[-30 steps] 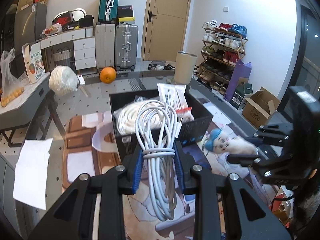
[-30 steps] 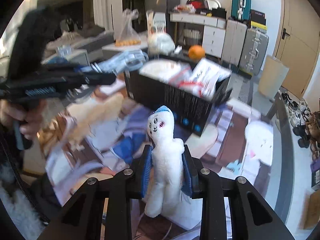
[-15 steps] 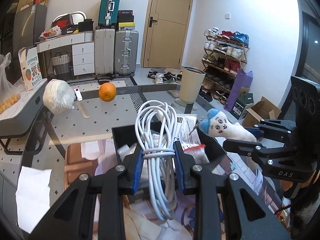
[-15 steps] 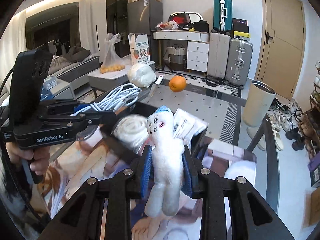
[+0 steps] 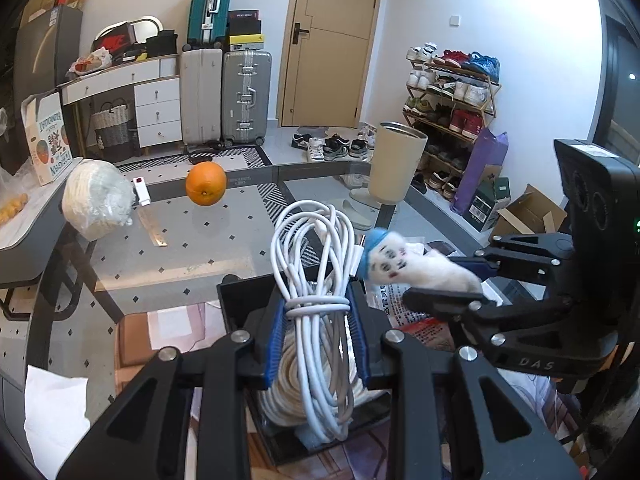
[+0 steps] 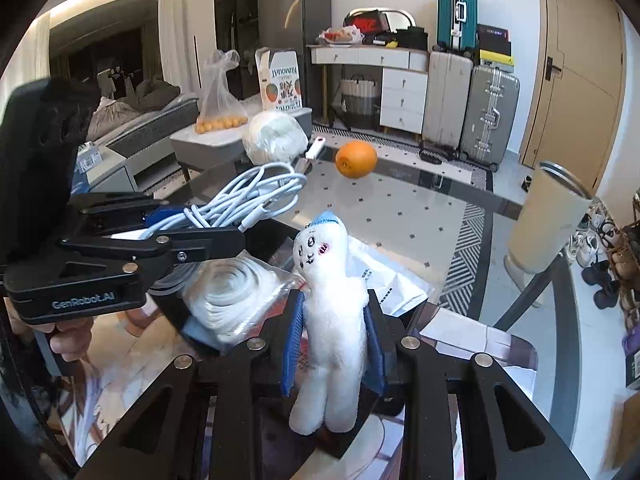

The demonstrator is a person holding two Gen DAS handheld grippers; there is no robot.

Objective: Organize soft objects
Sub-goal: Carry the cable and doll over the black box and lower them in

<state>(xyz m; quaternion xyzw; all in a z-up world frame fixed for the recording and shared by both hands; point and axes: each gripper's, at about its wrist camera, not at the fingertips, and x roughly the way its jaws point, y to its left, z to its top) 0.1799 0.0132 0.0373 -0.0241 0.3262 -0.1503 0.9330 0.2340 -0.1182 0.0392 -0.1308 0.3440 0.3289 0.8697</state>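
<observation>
White walls and a tan door (image 5: 328, 44) fill the upper centre. Suitcases (image 5: 224, 96) stand left of it beside white drawers (image 5: 156, 108), a shoe rack (image 5: 452, 92) at right.

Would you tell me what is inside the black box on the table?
The black box holds a bagged coil of white rope and a printed white packet. The grippers and the things they hold hide its floor and anything deeper.

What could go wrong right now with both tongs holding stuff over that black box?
1. The right tongs and left tongs are close together above the black box, so they could bump.
2. The white cable bundle has loose loops above and below the grip that could snag on the box rim.
3. The plush doll is pinched only at its waist and might slip.
</observation>
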